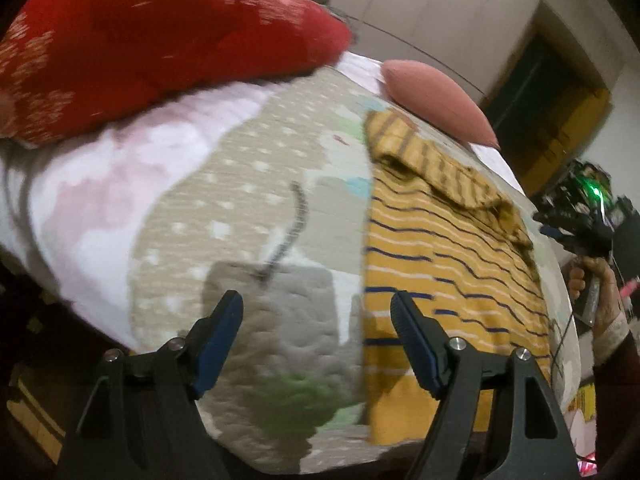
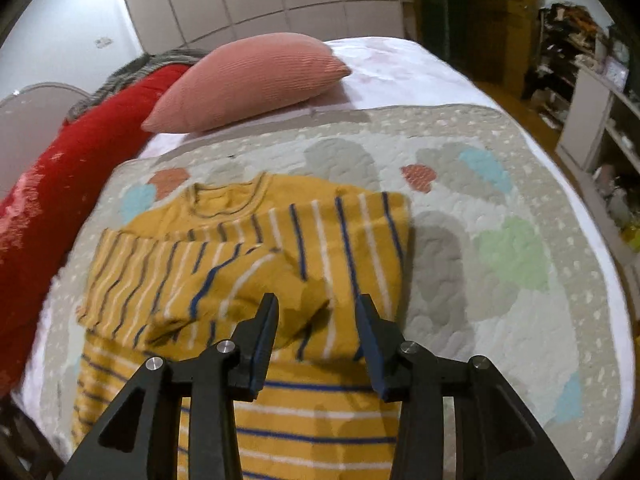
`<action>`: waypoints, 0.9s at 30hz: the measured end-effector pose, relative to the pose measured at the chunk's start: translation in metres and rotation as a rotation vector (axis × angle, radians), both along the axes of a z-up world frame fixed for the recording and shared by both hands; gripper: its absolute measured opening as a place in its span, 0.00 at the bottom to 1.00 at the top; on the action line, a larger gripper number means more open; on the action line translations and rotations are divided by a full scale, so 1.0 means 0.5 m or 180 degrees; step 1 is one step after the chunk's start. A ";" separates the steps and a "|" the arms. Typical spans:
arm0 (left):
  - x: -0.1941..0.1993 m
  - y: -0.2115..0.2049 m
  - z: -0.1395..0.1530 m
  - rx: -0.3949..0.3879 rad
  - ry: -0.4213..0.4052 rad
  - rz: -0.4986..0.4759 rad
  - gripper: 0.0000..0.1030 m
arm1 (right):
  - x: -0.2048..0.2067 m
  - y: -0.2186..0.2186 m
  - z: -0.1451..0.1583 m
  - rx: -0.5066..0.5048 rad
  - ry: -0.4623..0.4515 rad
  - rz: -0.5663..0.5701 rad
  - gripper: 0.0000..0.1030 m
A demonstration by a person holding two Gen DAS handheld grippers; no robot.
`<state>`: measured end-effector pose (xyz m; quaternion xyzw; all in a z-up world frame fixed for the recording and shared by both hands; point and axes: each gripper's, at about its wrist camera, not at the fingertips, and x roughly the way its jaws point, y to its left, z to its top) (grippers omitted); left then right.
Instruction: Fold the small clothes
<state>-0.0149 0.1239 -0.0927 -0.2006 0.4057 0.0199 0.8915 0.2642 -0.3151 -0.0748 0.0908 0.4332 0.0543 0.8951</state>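
The left gripper [image 1: 316, 312] hangs with its jaws spread apart and nothing between them, above the patterned quilt [image 1: 248, 184], just beside the left edge of the yellow striped shirt [image 1: 436, 256]. The right gripper [image 2: 316, 312] also has its jaws apart and empty, poised over the middle of the shirt [image 2: 288, 408], above a folded-over sleeve whose cloth bunches up in front of the fingertips. The shirt lies on the quilt [image 2: 480, 208], collar toward the far edge, with both sleeves turned in across its chest. Past the quilt's far edge a pink pillow [image 2: 248, 80] rests on the pale bedsheet [image 2: 400, 68], and a red blanket [image 2: 36, 216] lies heaped along the bed's left edge.
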 end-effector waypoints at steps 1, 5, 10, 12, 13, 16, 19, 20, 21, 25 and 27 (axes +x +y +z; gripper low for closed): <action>0.003 -0.012 -0.001 0.0014 0.0002 -0.0050 0.73 | -0.008 -0.004 -0.005 0.0191 0.0022 0.0047 0.42; 0.022 -0.058 -0.016 0.0059 0.0100 -0.0251 0.73 | -0.032 -0.015 -0.068 0.1587 0.0264 0.0221 0.52; 0.032 -0.084 -0.023 0.0028 0.0145 -0.0342 0.73 | 0.009 -0.006 -0.164 0.2869 0.0590 -0.0061 0.60; 0.030 -0.089 -0.021 0.0055 0.0134 -0.0360 0.73 | 0.028 -0.001 -0.190 0.2975 0.0659 -0.0245 0.60; 0.029 -0.089 -0.021 0.0079 0.0133 -0.0361 0.73 | 0.034 0.000 -0.204 0.3020 0.0670 -0.0365 0.60; 0.027 -0.079 -0.024 0.0094 0.0153 -0.0334 0.73 | 0.043 0.000 -0.202 0.2782 0.0504 -0.0517 0.14; 0.029 -0.063 -0.036 0.0051 0.0191 -0.0276 0.73 | 0.031 0.022 -0.114 0.1840 0.0085 -0.0281 0.11; 0.031 -0.059 -0.040 0.0035 0.0204 -0.0257 0.73 | 0.025 0.027 -0.094 0.1631 -0.0014 -0.0232 0.11; 0.033 -0.056 -0.043 0.0010 0.0218 -0.0241 0.73 | 0.018 0.031 -0.073 0.1385 -0.0109 -0.0186 0.11; 0.034 -0.054 -0.039 -0.0055 0.0183 -0.0243 0.73 | 0.034 0.018 -0.070 0.0360 -0.0001 -0.0289 0.36; 0.030 -0.058 -0.027 0.0001 0.0119 -0.0267 0.73 | 0.032 -0.013 -0.080 0.0312 0.0137 -0.0400 0.42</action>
